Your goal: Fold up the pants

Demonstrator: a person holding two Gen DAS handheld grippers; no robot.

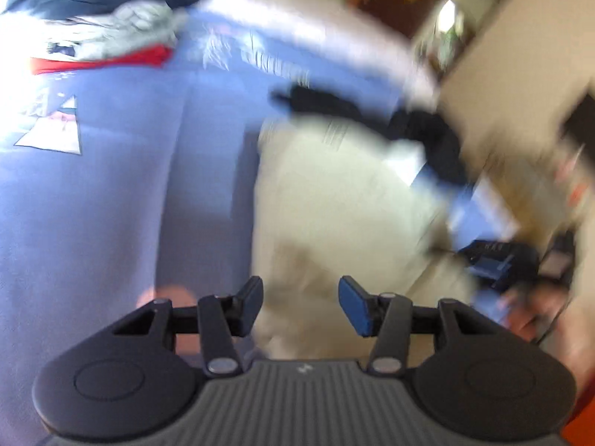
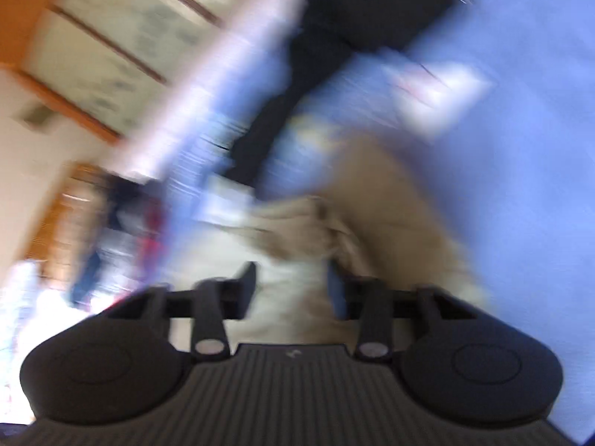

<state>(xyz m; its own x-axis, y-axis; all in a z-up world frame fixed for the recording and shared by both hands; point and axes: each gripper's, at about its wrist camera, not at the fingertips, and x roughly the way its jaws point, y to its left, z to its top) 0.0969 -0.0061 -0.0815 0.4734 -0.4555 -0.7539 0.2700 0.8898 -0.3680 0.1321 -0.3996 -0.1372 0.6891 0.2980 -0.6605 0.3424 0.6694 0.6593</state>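
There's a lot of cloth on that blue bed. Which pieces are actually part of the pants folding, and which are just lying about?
Part of the job:
- beige pants
- left gripper, open above them
- right gripper, open, beige cloth between its fingers

Just lying about:
- black garment past the pants
- pile of clothes, navy, grey and red
- blue bedsheet underneath

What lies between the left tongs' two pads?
In the left wrist view, only beige pants show through the open gap of the left tongs; nothing is gripped.

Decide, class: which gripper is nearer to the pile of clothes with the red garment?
Left. The left gripper looks across the blue sheet toward the pile at its far edge. The right gripper faces the beige pants; its view shows no pile.
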